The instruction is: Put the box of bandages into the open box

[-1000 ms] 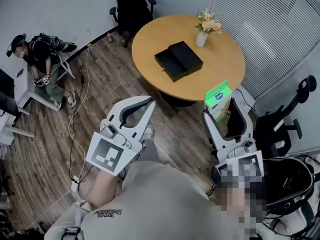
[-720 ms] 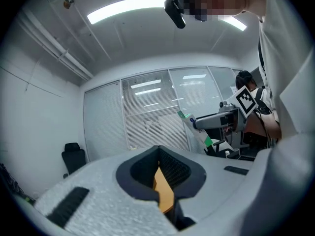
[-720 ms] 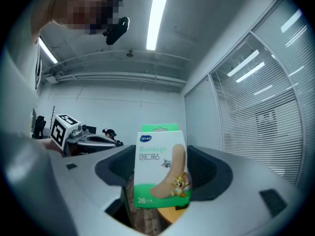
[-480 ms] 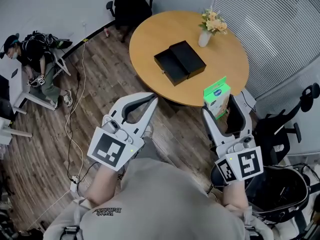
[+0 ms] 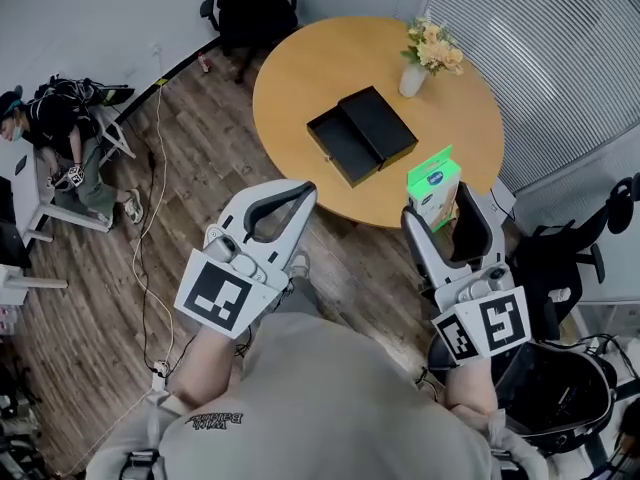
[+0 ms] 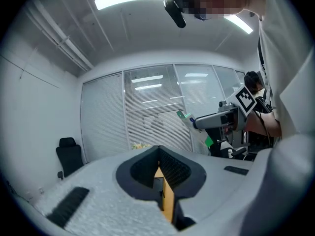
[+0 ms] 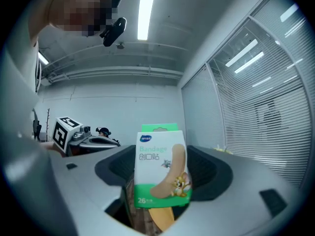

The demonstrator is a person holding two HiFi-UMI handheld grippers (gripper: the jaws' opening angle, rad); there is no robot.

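Currently the carrying step is in hand. The right gripper has its fingers closed on the box of bandages, a green and white carton that stands upright between them; the right gripper view shows its printed front clearly. The carton hangs in the air over the near edge of the round wooden surface, apart from the open black box, which lies near the middle with its lid touching it on the right side. A vase of flowers stands behind them. The left gripper hovers empty, with its fingers pressed together, in front of the surface. I judge that the next move calls for bringing the carton forward and to the left, above the open half, lowering it inside, and only then opening the fingers.
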